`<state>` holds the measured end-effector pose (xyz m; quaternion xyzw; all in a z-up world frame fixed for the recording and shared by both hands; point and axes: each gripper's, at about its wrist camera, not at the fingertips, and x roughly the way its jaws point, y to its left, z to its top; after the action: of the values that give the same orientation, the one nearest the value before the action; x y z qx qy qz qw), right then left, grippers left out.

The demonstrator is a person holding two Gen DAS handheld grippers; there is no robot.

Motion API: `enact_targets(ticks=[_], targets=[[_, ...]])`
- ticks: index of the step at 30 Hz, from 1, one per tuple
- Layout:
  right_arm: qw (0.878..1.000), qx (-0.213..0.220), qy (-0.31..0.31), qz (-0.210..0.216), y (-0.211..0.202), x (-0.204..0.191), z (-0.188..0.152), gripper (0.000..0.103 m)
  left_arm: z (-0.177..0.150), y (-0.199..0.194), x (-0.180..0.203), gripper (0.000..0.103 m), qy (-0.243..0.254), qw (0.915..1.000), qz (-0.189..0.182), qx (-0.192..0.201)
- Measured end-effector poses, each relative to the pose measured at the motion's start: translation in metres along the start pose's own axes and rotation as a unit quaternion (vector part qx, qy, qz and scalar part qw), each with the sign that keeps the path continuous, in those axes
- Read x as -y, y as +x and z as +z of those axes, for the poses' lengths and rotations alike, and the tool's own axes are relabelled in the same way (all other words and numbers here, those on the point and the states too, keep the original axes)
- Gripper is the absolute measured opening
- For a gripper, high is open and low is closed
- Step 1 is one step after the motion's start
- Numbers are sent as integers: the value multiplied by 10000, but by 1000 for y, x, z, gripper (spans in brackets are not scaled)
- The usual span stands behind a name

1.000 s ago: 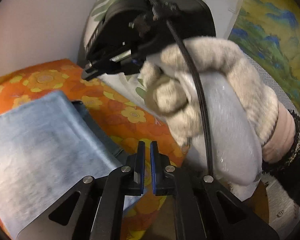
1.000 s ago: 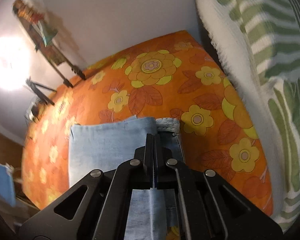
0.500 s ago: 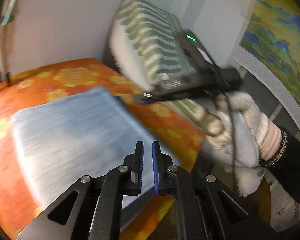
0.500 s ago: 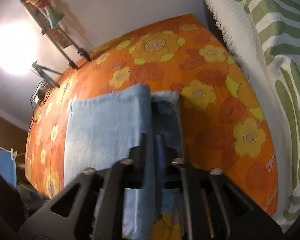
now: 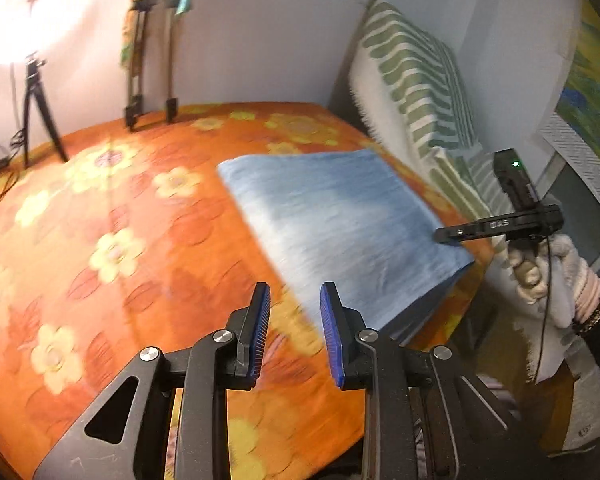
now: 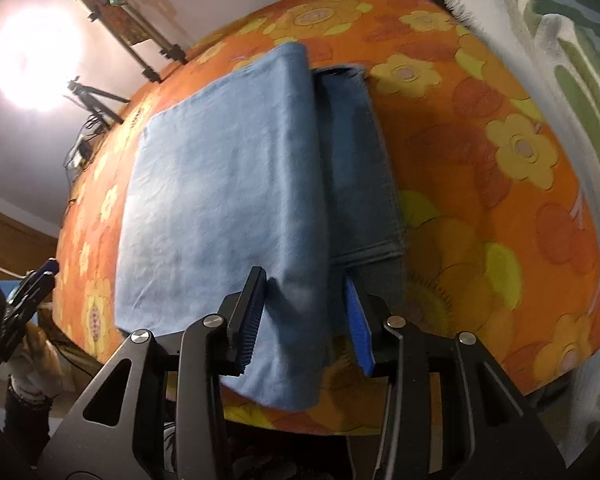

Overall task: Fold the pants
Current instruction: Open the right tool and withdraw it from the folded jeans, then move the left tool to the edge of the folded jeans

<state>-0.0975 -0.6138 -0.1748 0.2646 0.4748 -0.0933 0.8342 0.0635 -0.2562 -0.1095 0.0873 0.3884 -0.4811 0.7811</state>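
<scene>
The pants (image 6: 228,184) lie folded into a blue denim rectangle on the bed (image 6: 500,200), over the orange flowered cover, close to the near edge. In the right wrist view 1 fold edge runs straight away from the camera, and a darker under-layer peeks out along its right side, with what looks like the waistband at the far end. The near corner droops a little over the bed's edge.

The right tool (image 6: 306,316) sits right at that near end, jaws spread wide, and the fold edge of the pants lies between its 2 fingers. Nothing is pinched; the pads stand clear of the cloth on both sides, as far as I can tell.

The left tool (image 5: 294,332) hangs above the bare bedcover, jaws parted and empty. From there the pants lie ahead and to the right, well apart from its tips.

So the long axis of the bundle runs away from the right tool, and the right side is plainly the nearer one. I'd judge the fold nearly finished, with perhaps 1 more tidy-up left.

Further out: a green striped blanket (image 5: 416,80) against the wall beside the bed, a tripod (image 5: 36,112) and bright lamp at the far corner.
</scene>
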Motion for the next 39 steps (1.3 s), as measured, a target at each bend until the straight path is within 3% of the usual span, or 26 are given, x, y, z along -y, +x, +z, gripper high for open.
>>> enact_targets(ticks=[1,3,5,9,12,16,18,20,23,25,27,29,31,35,39], targets=[[9999,28,-96,-55,-1,-6,-2,37,-1,-1,0,24,-13,10000,15,-2],[9992,80,-276,-274,-3,-17,-4,18,-5,-5,-2,24,-35,10000,28,22],[9980,142,-443,-417,-8,-29,-5,10,-5,-8,0,24,-41,10000,3,48],[9932,380,-731,-825,-20,-41,-3,7,-6,-10,5,24,85,9999,-5,98],[9926,226,-655,-995,-8,-31,-5,7,-6,-16,3,24,146,9998,43,136],[9926,169,-455,-1113,5,-24,-5,16,4,-37,-7,24,42,9996,143,239],[9924,200,-340,-1165,2,-23,-5,27,14,-57,-13,24,50,9992,225,325],[9927,283,-229,-1151,-8,-23,-6,28,26,-77,-18,24,40,9989,263,381],[9923,504,-201,-1111,-32,-30,-6,29,52,-117,-22,24,44,9971,467,599],[9917,698,-206,-1064,-54,-38,-6,31,68,-141,-20,30,81,9961,533,705],[9905,909,-238,-1005,-77,-49,-4,38,83,-162,-17,42,94,9951,580,799],[9884,1122,-339,-970,-102,-64,-3,41,100,-185,-13,43,2,9944,581,879],[9855,1317,-467,-964,-126,-81,-2,43,112,-199,-9,43,-55,9938,563,959],[9795,1634,-749,-907,-165,-116,-2,56,131,-221,2,47,-94,9921,528,1133],[9739,1912,-967,-744,-190,-144,-4,62,135,-220,12,50,-111,9923,460,1143]])
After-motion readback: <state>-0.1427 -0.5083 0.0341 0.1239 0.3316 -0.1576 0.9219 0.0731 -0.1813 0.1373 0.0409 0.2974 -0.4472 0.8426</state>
